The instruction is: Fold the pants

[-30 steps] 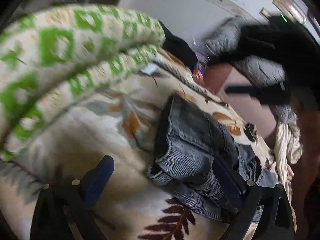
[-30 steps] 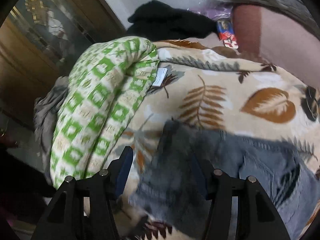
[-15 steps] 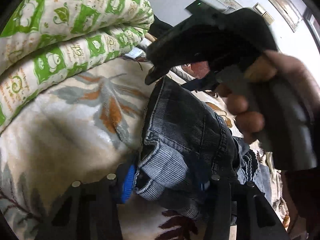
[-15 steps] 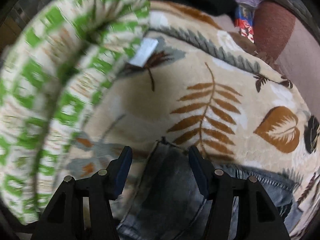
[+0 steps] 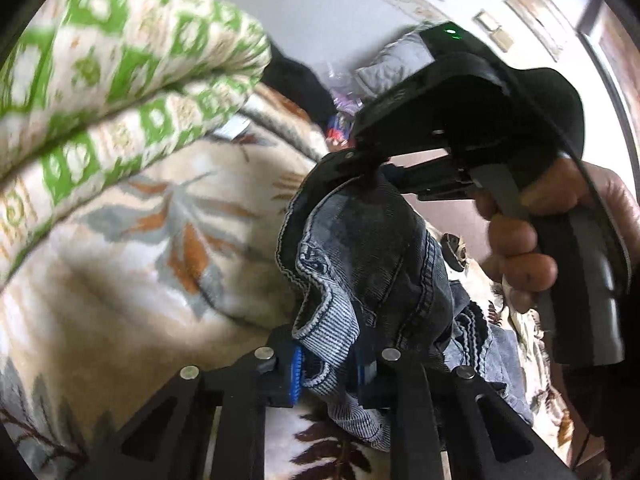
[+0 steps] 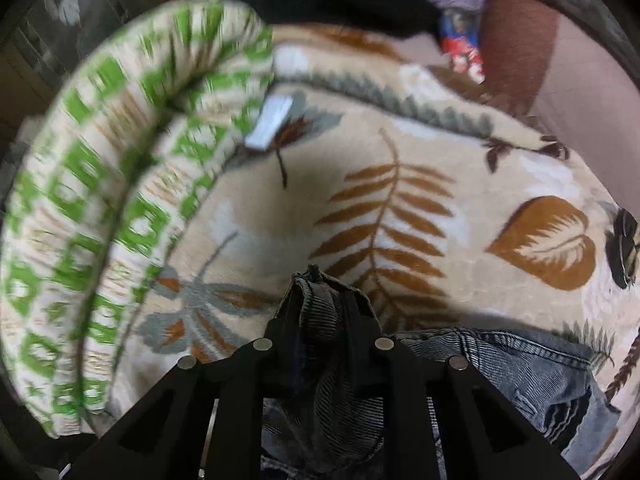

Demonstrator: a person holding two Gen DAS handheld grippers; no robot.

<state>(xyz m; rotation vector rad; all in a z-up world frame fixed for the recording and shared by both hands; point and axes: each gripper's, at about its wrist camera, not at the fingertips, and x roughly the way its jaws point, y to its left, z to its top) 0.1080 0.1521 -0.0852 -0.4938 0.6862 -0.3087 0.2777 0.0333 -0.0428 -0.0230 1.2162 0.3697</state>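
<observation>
Claws (image 5: 328, 364) on pants (image 5: 372, 248), leaf-print blanket (image 5: 120, 280)

left gripper (image 5: 328, 364) closing on pants (image 5: 372, 264); right gripper (image 5: 374, 178) pinches them above.

A home bedroom: a leaf-print blanket (image 6: 400, 200) covers a bed beside a folded green-patterned quilt (image 6: 100, 200).

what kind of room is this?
Probably a bedroom: the jeans lie on a leaf-print blanket that looks spread over a bed, a rolled green-patterned quilt beside them, and framed pictures hang on the white wall.
</observation>
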